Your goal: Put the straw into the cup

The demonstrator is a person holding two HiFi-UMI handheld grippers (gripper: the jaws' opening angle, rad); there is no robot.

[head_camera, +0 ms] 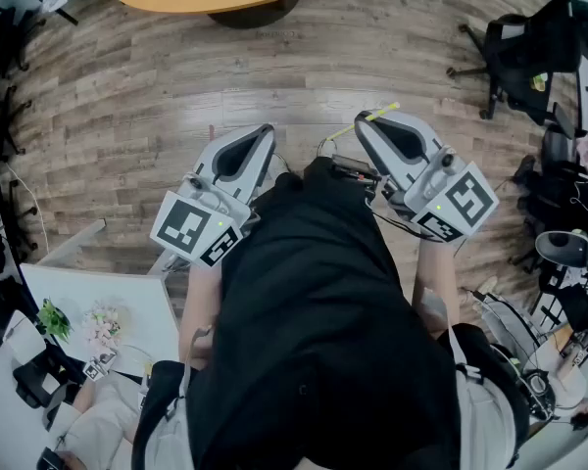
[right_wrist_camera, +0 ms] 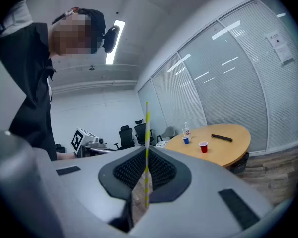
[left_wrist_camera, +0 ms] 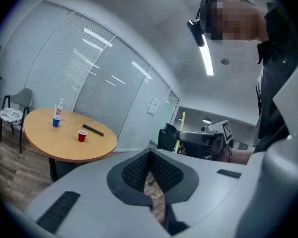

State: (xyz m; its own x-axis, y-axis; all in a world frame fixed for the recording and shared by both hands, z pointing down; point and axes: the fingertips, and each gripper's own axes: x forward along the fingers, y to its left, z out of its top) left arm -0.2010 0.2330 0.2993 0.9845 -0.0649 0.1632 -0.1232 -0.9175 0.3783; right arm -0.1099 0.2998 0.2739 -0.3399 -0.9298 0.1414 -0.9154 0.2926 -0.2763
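Note:
A yellow-and-white striped straw (right_wrist_camera: 147, 152) stands upright between the pads of my right gripper (right_wrist_camera: 145, 150), which is shut on it. In the head view the straw (head_camera: 370, 118) pokes out past the right gripper (head_camera: 365, 123). A red cup (right_wrist_camera: 203, 147) stands far ahead on a round wooden table (right_wrist_camera: 228, 145), well apart from both grippers. The left gripper view shows the same red cup (left_wrist_camera: 82, 136), with my left gripper (left_wrist_camera: 150, 155) shut and holding nothing. My left gripper (head_camera: 263, 133) is level with the right one, both held in front of my body.
On the table near the red cup are a blue cup (left_wrist_camera: 56, 121), a clear bottle (left_wrist_camera: 59, 106) and a black bar (left_wrist_camera: 93, 130). A grey chair (left_wrist_camera: 15, 110) stands left of the table. Office chairs (head_camera: 514, 47) stand at the right over the wood floor (head_camera: 127, 116).

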